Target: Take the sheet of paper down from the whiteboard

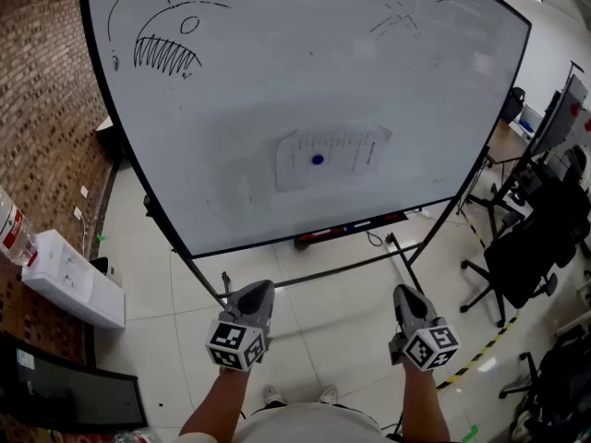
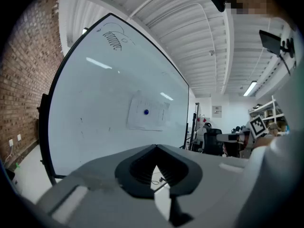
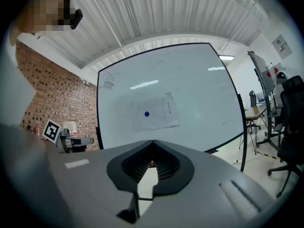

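Note:
A white sheet of paper (image 1: 331, 158) hangs on the whiteboard (image 1: 277, 90), pinned near its middle by a blue magnet (image 1: 318, 160). The sheet (image 2: 147, 113) and its magnet (image 2: 146, 111) show ahead in the left gripper view, and the sheet (image 3: 154, 112) with the magnet (image 3: 146, 113) also lies ahead in the right gripper view. My left gripper (image 1: 258, 291) and right gripper (image 1: 404, 293) are held low, side by side, well short of the board. Both are shut with nothing between the jaws.
The whiteboard stands on a wheeled frame (image 1: 406, 257) with a marker tray (image 1: 351, 230) below it. A brick wall (image 1: 37, 109) and a white box (image 1: 74, 280) lie left. Black office chairs (image 1: 531, 247) and desks stand right. Yellow-black tape (image 1: 485, 349) marks the floor.

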Demonstrator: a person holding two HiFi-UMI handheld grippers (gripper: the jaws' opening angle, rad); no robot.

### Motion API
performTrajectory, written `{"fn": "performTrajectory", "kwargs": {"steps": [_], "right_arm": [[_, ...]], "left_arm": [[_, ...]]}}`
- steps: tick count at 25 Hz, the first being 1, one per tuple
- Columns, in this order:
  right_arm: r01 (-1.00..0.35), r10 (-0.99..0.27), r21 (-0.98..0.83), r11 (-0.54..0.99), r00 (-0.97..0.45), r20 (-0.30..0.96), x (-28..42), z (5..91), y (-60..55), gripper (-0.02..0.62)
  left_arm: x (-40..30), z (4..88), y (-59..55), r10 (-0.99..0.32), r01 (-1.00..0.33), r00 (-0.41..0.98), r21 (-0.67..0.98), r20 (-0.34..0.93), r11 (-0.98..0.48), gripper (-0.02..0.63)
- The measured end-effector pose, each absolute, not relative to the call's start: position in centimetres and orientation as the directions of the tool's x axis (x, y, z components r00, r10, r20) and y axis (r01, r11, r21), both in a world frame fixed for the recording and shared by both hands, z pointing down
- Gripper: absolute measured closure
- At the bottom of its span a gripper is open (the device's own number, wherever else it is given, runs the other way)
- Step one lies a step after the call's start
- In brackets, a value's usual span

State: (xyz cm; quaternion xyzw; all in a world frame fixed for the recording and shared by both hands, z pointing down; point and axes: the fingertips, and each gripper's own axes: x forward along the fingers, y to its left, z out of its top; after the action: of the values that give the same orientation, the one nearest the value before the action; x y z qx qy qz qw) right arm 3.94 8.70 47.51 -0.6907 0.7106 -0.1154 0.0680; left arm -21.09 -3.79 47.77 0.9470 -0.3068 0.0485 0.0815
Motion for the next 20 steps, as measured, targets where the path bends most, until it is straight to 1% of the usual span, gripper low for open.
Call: {"fn": "performTrajectory", "kwargs": {"steps": [8,12,20], "right_arm": [[-0.958,-0.996,-0.286,0.0,-0.024,0.082,10.4,49.3,11.5,0.592],[-0.966,-0.996,-0.255,0.043,-0.061,0.066,12.5,48.3,11.2,0.592],[-0.964,-0.988,-0.237,0.123,-0.141,0.058,13.7,48.4,10.0,0.592]], "left_arm": [[-15.1,47.5,-2.6,-0.603,-0.615,0.788,0.118,0.122,-0.78,0.604],[-12.6,47.0,-2.0,-0.616,-0.627,0.779,0.113,0.115,-0.771,0.604],[-9.4,46.4,-2.8,-0.624,-0.632,0.774,0.088,0.107,-0.77,0.604]]}}
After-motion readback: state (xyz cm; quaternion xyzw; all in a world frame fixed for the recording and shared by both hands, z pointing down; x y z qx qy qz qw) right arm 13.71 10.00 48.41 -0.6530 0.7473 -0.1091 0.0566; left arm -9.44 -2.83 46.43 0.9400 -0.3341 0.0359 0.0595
